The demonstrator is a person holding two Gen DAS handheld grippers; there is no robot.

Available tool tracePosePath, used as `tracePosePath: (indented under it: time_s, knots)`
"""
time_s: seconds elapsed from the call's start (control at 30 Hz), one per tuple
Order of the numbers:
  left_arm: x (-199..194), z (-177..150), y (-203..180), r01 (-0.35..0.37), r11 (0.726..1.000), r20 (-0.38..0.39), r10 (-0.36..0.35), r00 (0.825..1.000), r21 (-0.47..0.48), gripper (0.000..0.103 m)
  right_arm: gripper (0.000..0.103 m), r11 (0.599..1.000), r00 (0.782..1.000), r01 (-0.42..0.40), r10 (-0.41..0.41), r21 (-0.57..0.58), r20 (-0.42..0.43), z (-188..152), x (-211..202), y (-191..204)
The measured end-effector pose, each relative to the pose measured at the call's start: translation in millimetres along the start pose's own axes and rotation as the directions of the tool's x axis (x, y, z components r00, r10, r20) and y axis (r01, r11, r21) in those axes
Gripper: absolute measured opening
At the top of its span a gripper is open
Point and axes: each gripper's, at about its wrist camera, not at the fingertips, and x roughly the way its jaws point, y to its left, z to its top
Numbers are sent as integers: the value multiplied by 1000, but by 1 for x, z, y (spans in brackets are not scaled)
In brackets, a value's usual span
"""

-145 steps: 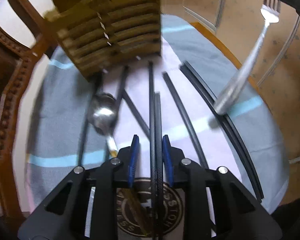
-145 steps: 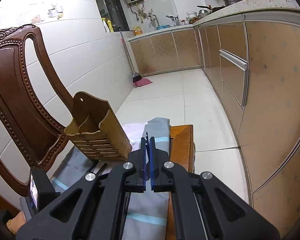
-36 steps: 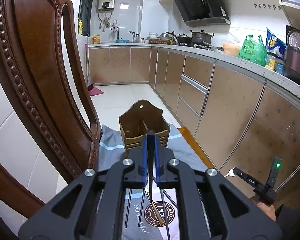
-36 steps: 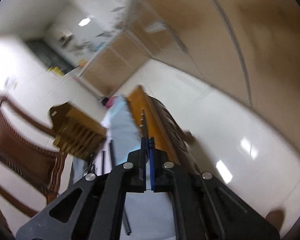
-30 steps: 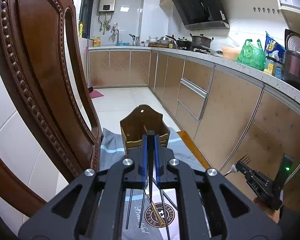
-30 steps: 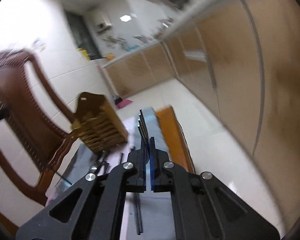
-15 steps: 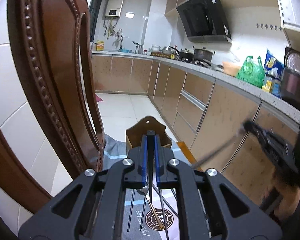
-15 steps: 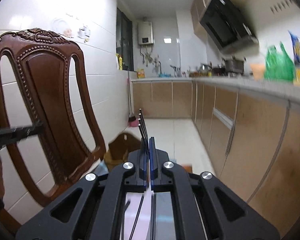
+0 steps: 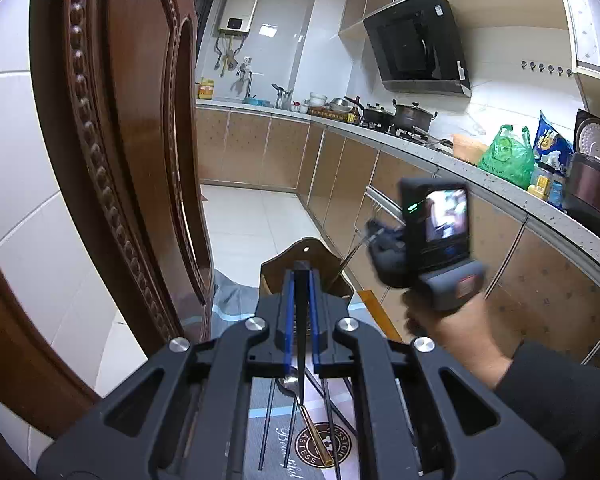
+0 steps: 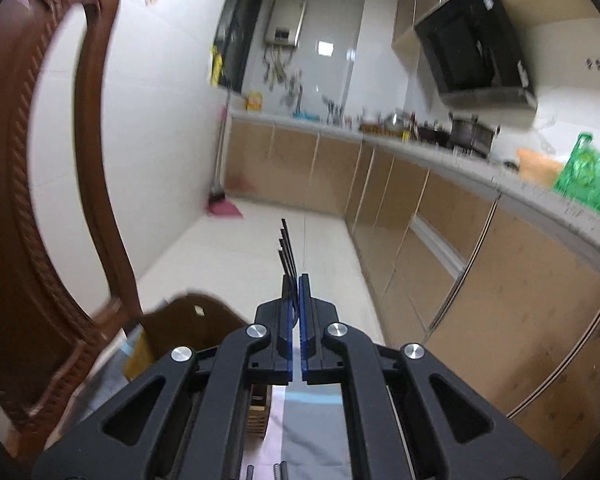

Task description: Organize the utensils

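My left gripper is shut on a black chopstick that points at the wooden utensil holder standing on the cloth just ahead. In the left wrist view a hand holds my right gripper above and right of the holder. That gripper is shut on a metal fork, whose handle slants down to the holder's right rim. In the right wrist view the fork's tines stick up past the right gripper, and the holder lies low on the left.
A carved wooden chair back rises close on the left. A gold-handled spoon and loose black chopsticks lie on the grey cloth. Kitchen cabinets run along the right, across tiled floor.
The right gripper swept in from the right with the fork and now hangs over the holder, fork handle angled down at it. The left gripper has rolled slightly and edged forward, still gripping its chopstick.
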Motion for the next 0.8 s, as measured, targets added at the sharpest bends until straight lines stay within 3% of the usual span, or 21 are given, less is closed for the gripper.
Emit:
tracePosePath:
  time_s: [0.17, 0.23, 0.27, 0.3, 0.4, 0.5, 0.57, 0.63, 0.67, 0.73, 0.8]
  knots:
    - [11, -4, 0, -7, 1000, -15, 7, 1000, -8, 6, 7, 992, 990, -78, 88, 99, -106, -25, 29, -10]
    - [14, -5, 2, -11, 1000, -17, 10, 1000, -13, 6, 39, 986, 988, -95, 110, 134, -112, -33, 19, -22]
    - [16, -6, 2, -16, 1000, -18, 16, 1000, -14, 6, 68, 985, 991, -88, 103, 150, -91, -38, 7, -29]
    - [18, -6, 2, -26, 1000, -15, 26, 1000, -17, 6, 79, 979, 995, -92, 99, 181, -29, -45, -17, -42]
    - [20, -7, 4, -41, 999, -6, 40, 999, -35, 6, 88, 959, 987, -159, 150, 236, 54, -74, -76, -68]
    - [20, -1, 2, -38, 998, 13, 39, 999, -48, 6, 97, 916, 976, -213, 184, 341, 116, -127, -129, -98]
    - [22, 13, 1, -45, 997, 29, 47, 998, -60, 6, 97, 879, 983, -185, 170, 439, 74, -155, -142, -115]
    - [25, 28, -2, -40, 997, 38, 42, 998, -69, 6, 97, 807, 962, -257, 265, 532, 63, -161, -139, -129]
    - [27, 37, -5, -44, 997, 49, 47, 998, -68, 6, 97, 804, 961, -263, 268, 534, 69, -160, -138, -132]
    - [36, 60, -10, -61, 996, 64, 65, 996, -64, 6, 97, 856, 977, -206, 206, 474, 53, -161, -134, -135]
    - [45, 84, -10, -46, 994, 90, 54, 994, -96, 6, 97, 857, 979, -193, 199, 477, 39, -164, -128, -140]
